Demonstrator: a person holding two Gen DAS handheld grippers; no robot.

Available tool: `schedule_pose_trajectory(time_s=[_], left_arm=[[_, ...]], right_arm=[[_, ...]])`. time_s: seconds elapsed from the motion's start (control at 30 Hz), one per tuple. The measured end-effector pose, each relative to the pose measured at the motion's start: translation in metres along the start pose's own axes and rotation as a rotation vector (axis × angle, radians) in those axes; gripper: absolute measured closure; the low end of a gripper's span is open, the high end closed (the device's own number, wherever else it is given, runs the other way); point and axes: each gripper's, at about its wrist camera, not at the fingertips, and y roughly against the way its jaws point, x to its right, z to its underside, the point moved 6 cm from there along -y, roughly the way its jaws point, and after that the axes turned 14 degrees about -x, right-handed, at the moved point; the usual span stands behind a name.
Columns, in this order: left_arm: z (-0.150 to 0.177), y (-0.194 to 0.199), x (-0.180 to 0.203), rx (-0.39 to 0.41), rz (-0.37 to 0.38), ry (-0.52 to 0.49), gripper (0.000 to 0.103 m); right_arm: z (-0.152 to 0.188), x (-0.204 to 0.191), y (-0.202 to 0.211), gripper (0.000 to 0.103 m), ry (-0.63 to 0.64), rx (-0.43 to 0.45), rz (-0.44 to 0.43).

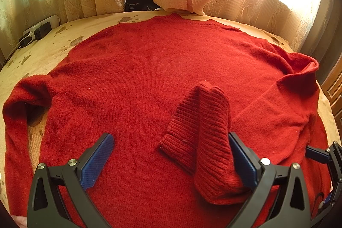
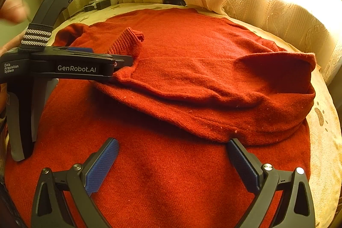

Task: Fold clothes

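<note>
Presently: red sweater (image 1: 149,78) spread flat on paw-print blanket (image 1: 64,35). Ribbed cuff (image 1: 198,138) of folded-in sleeve at 5 o'clock, resting against one finger of left hand-held gripper (image 1: 171,155) — jaws wide, nothing clamped. Right hand-held gripper (image 2: 173,159) — wide open, empty.

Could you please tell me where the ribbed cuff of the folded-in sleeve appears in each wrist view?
Left wrist view: ribbed cuff sits lower centre-right, against the left gripper's right finger.
Right wrist view: the cuff is upper left, just beyond the other gripper's body.
Shared landmark: the power strip by the curtains.
</note>
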Motion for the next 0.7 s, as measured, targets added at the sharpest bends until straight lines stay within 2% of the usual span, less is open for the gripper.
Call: schedule_pose_trajectory(time_s=[0.7], left_arm=[[-0.0019, -0.0027, 0.0003, -0.007, -0.022, -0.006, 0.0]], right_arm=[[0.0006, 0.0005, 0.0, 0.0, 0.002, 0.0, -0.002]])
